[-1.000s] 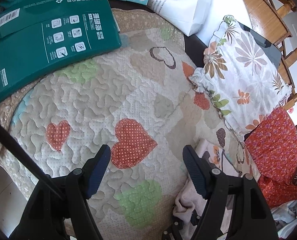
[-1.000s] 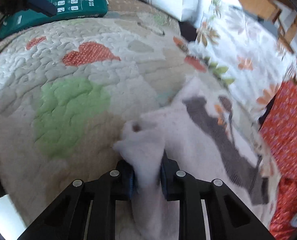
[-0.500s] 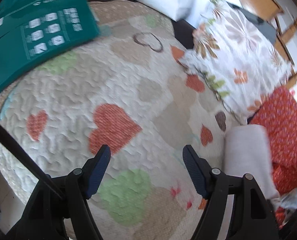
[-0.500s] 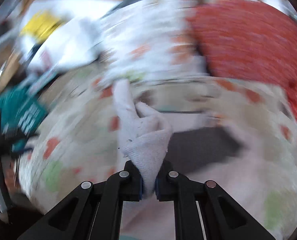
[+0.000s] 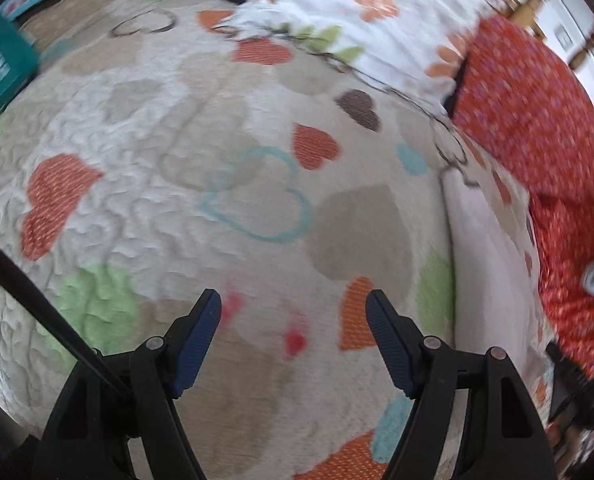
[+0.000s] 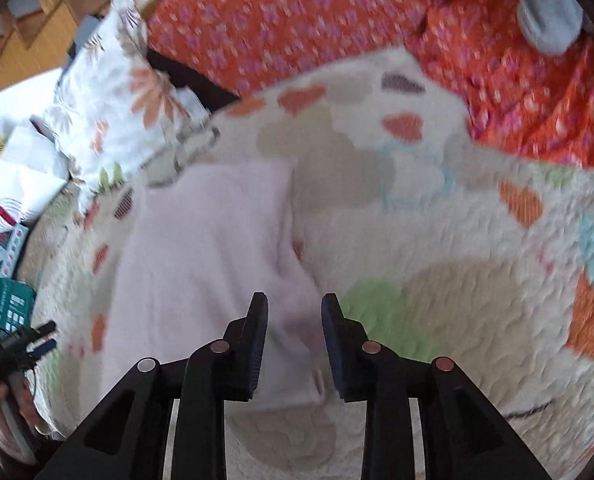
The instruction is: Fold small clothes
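Pale folded garment (image 6: 201,256) lengthwise ahead of right gripper (image 6: 293,312) — parted, probably just clear; left gripper (image 5: 293,312) agape, farther off.

The left gripper (image 5: 293,316) has matte black plastic arms shaped like open triangular frames, with ribbed blue pads (image 5: 201,336) lining the inner faces of its fingers and silver round rivets at the joints. A thin black rod crosses at 8 o'clock. The right gripper (image 6: 293,320) is the same black build, its pads dark blue, its rivets copper-toned and silver.
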Available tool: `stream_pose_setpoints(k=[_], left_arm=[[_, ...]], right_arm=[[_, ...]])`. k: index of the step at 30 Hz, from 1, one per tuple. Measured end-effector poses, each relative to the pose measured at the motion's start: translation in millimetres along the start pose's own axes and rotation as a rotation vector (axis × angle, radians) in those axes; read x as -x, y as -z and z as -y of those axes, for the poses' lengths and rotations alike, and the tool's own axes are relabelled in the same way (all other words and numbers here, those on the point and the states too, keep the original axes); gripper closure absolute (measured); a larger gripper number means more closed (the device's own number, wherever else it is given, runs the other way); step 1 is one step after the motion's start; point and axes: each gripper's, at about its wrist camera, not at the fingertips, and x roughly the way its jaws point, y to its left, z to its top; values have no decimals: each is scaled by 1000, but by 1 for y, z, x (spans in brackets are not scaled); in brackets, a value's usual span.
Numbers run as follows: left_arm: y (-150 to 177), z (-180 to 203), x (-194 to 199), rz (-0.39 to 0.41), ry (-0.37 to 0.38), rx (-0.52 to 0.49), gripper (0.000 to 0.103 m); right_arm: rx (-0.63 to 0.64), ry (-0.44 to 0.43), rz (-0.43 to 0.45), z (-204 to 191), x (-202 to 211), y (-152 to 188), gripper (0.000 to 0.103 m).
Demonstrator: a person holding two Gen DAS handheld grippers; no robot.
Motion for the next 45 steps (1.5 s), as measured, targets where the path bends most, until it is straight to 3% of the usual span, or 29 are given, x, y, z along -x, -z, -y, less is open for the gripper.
stream_pose_setpoints(k=[4,6,8,12,17,22,23,24,25,26,28,30,33,36,39,43,45], left_arm=[[5,26,-2,-28,26,-29,28],[5,37,-5,-52,62,-13,27],[5,50,-11,-76,110,3,26],[4,84,-30,-99,194,-11,22],[-6,131,-65,-108,288,-105,22],[-9,164,-108,-174,391,-180,17],[-7,166,-113,-182,392,-190,17],[-7,169,-113,-155,374,-213,24],[-7,174,-111,-155,370,-234,38],[-10,178,-111,-177,371,-244,63],[-18,180,-101,-165,383,-232,73],[-27,182,-85,-134,397,-232,73],[-41,191,-69,-59,314,-284,69],[-51,173,-83,-69,238,-207,61],[-50,153,-97,-120,216,-137,57],[-47,154,-82,-83,223,-143,50],[-40,157,-72,-43,205,-177,45]], right_arm=[[48,-49,-44,-12,-12,-21,72],[54,-63,-59,-10,-16,-26,54],[46,-89,-72,-5,-30,-34,44],[-81,-223,-156,10,-67,-48,44],[-91,-187,-150,15,-101,-60,43],[-102,-313,-216,13,-143,-62,38],[-79,-314,-201,9,-145,-63,40],[-68,-314,-196,5,-147,-64,57],[-72,-318,-199,2,-149,-65,67],[-85,-331,-203,-2,-150,-67,73],[-53,-323,-183,-19,-144,-71,75],[-25,-355,-149,-34,-131,-79,76],[2,-412,-64,-53,-110,-96,75],[34,-291,-22,-55,-118,-98,61],[-2,-190,-55,-35,-133,-93,61],[-31,-192,28,-18,-104,-98,61],[-10,-232,58,-20,-87,-97,68]])
